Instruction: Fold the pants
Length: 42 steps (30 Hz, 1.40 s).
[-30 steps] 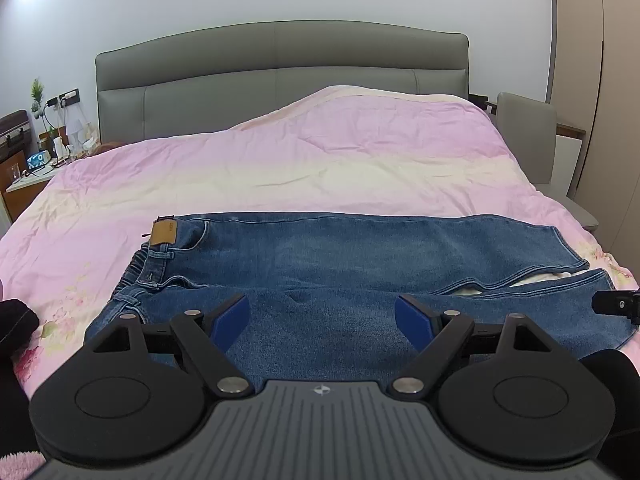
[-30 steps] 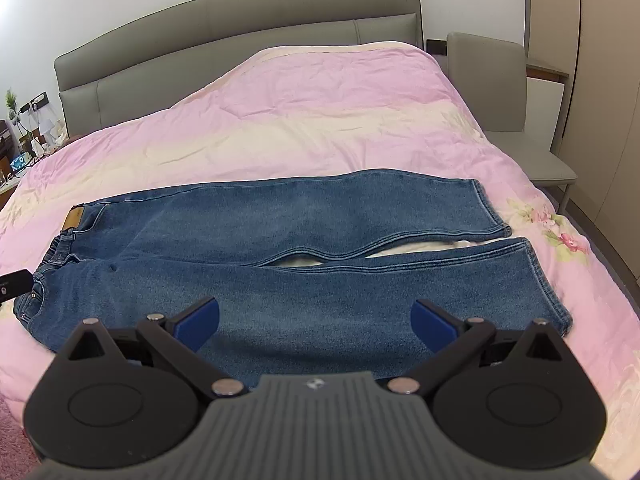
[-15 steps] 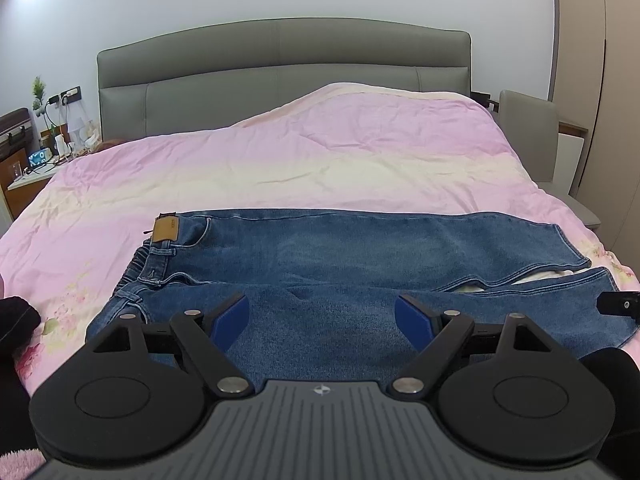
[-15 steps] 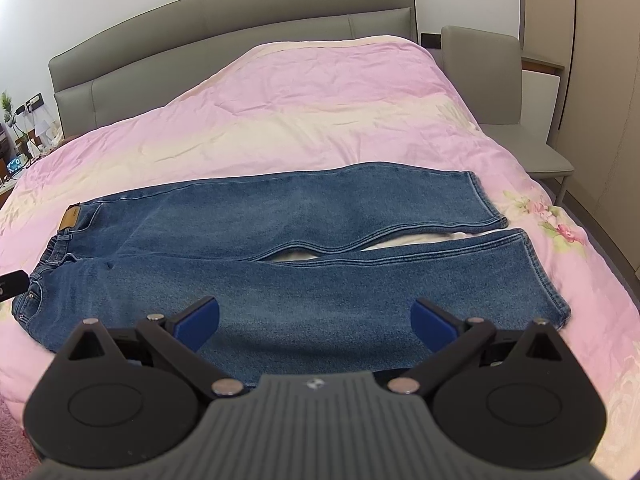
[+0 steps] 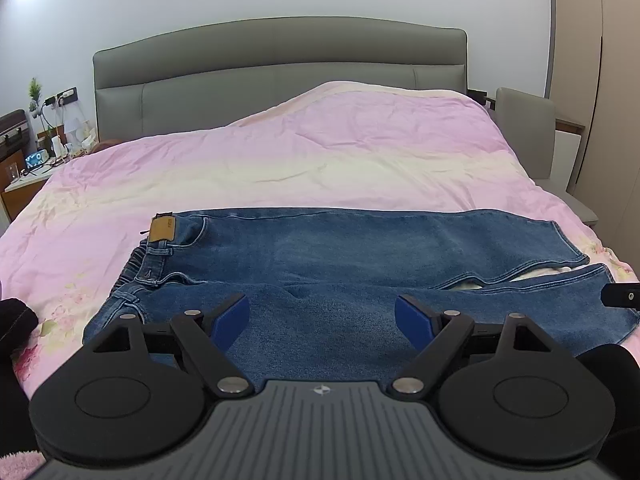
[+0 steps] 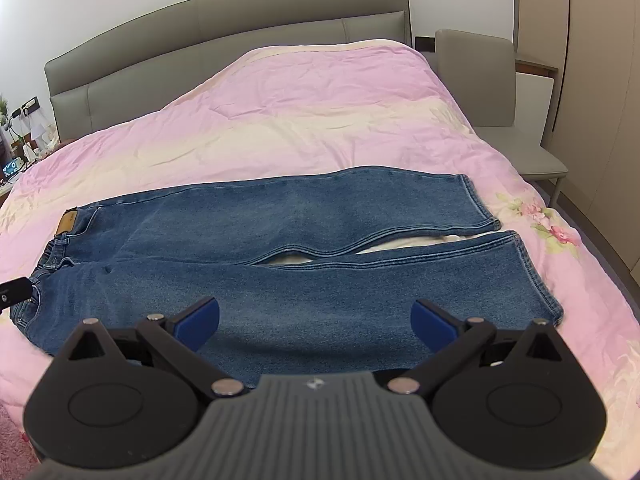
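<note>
Still unfolded: blue jeans (image 6: 280,256) lay flat on pink duvet (image 6: 320,120). Left gripper (image 5: 322,316) and right gripper (image 6: 316,320) hovered apart, empty. Best pinched near leg's edge, carried evenly onto far leg.

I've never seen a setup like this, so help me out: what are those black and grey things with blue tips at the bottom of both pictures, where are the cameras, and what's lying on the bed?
Those are two hand-held grippers, one in each of a person's hands, each carrying a wide-angle camera that looks forward along its two blue-tipped fingers. One picture comes from the left gripper, the other from the right gripper. Both are open and hold nothing. On the pink duvet lies a pair of blue jeans, spread flat, waistband to the left, legs to the right with a small gap between them. No fold is made yet.
</note>
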Available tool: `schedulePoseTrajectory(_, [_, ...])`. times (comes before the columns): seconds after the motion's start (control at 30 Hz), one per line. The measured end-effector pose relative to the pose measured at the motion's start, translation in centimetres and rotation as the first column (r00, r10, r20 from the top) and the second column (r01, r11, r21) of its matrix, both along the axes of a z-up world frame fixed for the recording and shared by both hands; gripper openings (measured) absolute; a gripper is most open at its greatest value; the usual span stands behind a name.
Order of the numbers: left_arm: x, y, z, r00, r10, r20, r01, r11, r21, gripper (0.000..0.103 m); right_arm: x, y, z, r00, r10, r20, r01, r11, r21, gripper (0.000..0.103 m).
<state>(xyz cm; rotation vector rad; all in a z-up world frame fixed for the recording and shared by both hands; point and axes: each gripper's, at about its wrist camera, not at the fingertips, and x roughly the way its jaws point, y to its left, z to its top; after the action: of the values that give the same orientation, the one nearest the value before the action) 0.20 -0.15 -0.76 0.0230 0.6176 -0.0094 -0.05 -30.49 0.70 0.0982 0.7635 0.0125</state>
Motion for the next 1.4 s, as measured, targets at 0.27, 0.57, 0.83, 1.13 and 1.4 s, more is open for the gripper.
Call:
schedulePoseTrajectory(0.27, [0.13, -0.46, -0.18, 1.000, -0.004, -0.005, 0.004, 1.000, 0.008, 0.097, 0.08, 0.00, 0.12, 1.000, -0.003, 0.001, 0.003, 1.000, -0.002, 0.098])
schedulePoseTrajectory(0.57, [0.10, -0.42, -0.23, 1.000, -0.006, -0.005, 0.006, 1.000, 0.009, 0.097, 0.00, -0.01, 0.23, 1.000, -0.007, 0.000, 0.007, 1.000, 0.001, 0.098])
schedulePoseTrajectory(0.83, [0.01, -0.61, -0.22, 1.000, -0.006, -0.005, 0.006, 1.000, 0.016, 0.097, 0.05, 0.10, 0.38, 1.000, -0.011, -0.005, 0.011, 1.000, 0.001, 0.098])
schedulePoseTrajectory(1.13, [-0.06, -0.68, -0.12, 1.000, -0.009, -0.003, 0.009, 0.999, 0.031, 0.097, 0.17, 0.13, 0.64, 1.000, -0.011, -0.010, 0.011, 1.000, -0.004, 0.098])
schedulePoseTrajectory(1.4, [0.04, -0.42, -0.24, 1.000, -0.011, -0.014, 0.011, 0.999, 0.032, 0.097, 0.34, 0.24, 0.58, 1.000, -0.011, -0.017, 0.010, 1.000, -0.009, 0.098])
